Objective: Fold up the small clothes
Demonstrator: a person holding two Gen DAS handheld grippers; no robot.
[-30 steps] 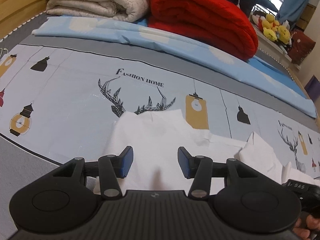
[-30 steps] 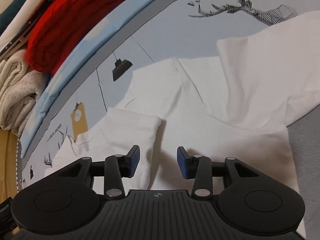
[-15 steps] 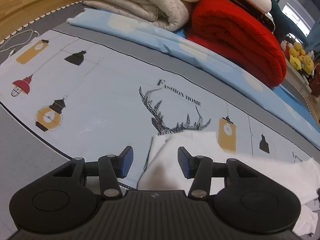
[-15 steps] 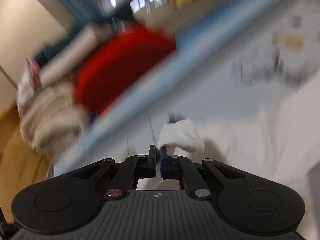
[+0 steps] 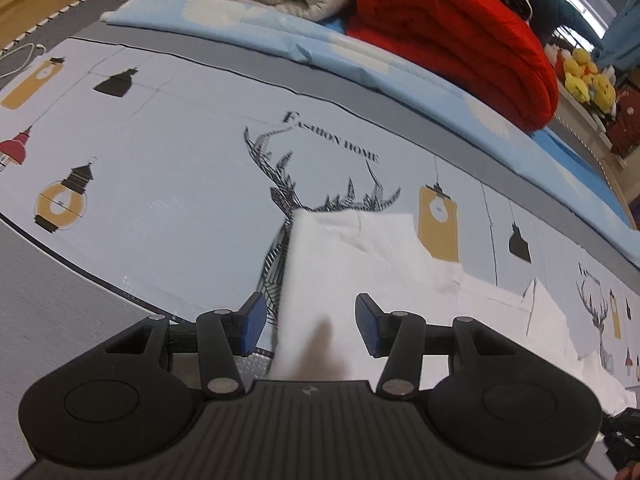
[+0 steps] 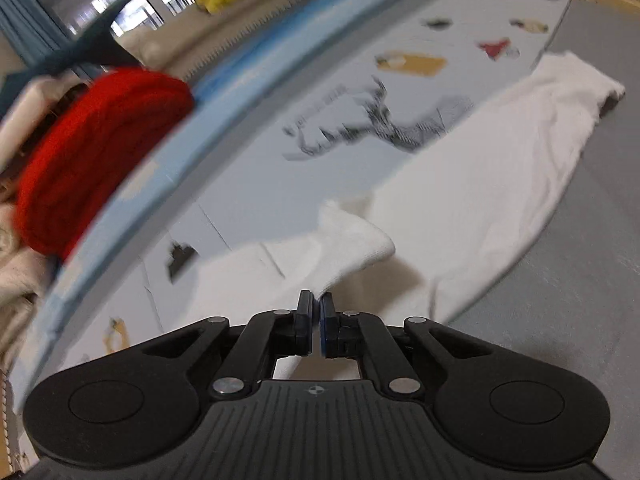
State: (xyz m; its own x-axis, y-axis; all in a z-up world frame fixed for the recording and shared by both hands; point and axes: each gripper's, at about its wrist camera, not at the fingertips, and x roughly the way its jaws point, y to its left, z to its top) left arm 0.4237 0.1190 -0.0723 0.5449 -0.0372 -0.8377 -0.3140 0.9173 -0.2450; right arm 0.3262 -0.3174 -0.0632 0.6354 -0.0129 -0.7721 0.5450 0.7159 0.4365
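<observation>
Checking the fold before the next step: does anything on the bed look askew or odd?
The white garment lies in a crumpled diagonal strip, and the right gripper has pinched a fold of it up off the bedsheet.

The left wrist view sits low behind the left gripper (image 5: 306, 326), looking forward across the printed bedsheet (image 5: 168, 168) toward the red blanket (image 5: 456, 36) stacked at the far edge. The right wrist view, blurred, rides close behind the right gripper (image 6: 315, 326) and faces over the same sheet. Both views share the white garment (image 5: 360, 264), the deer print (image 5: 320, 192) and the red blanket.
</observation>
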